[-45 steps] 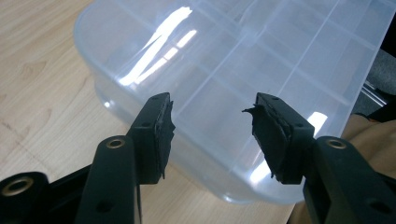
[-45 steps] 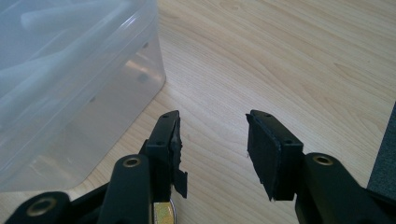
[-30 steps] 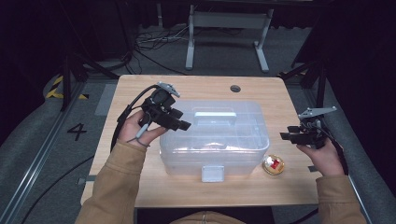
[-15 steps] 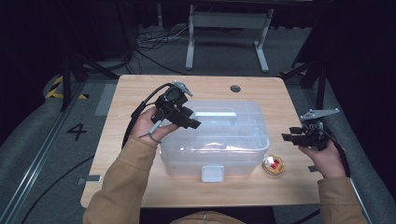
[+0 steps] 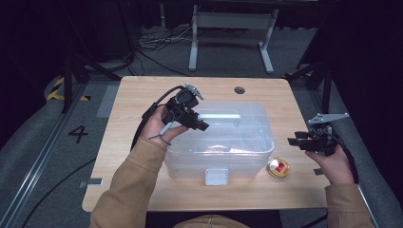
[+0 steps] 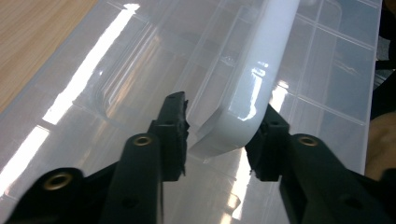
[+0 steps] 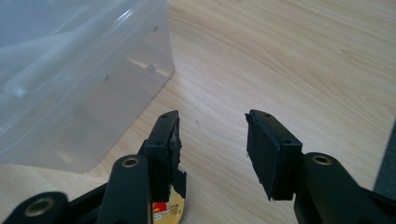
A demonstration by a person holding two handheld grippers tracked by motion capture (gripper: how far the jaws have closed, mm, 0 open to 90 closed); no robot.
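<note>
A clear plastic storage box (image 5: 237, 142) with its lid on stands mid-table. A white handle (image 5: 219, 116) lies flat along the lid's top. My left gripper (image 5: 203, 126) hovers over the lid's left part. In the left gripper view its jaws (image 6: 219, 126) stand open on either side of the near end of the white handle (image 6: 261, 70), very close to it. My right gripper (image 5: 291, 141) is held open over bare table, right of the box. In the right gripper view, only wood shows between that gripper's (image 7: 212, 135) jaws.
A small round tin (image 5: 277, 167) with a red label lies on the table by the box's front right corner, also seen under the left jaw as the tin (image 7: 168, 207). A white latch (image 5: 216, 176) closes the box's front. The wooden table (image 5: 142, 99) has bare room at left and back.
My left gripper has moved right from the box's left edge over the lid, and now straddles the handle's end. The right gripper has barely shifted.
</note>
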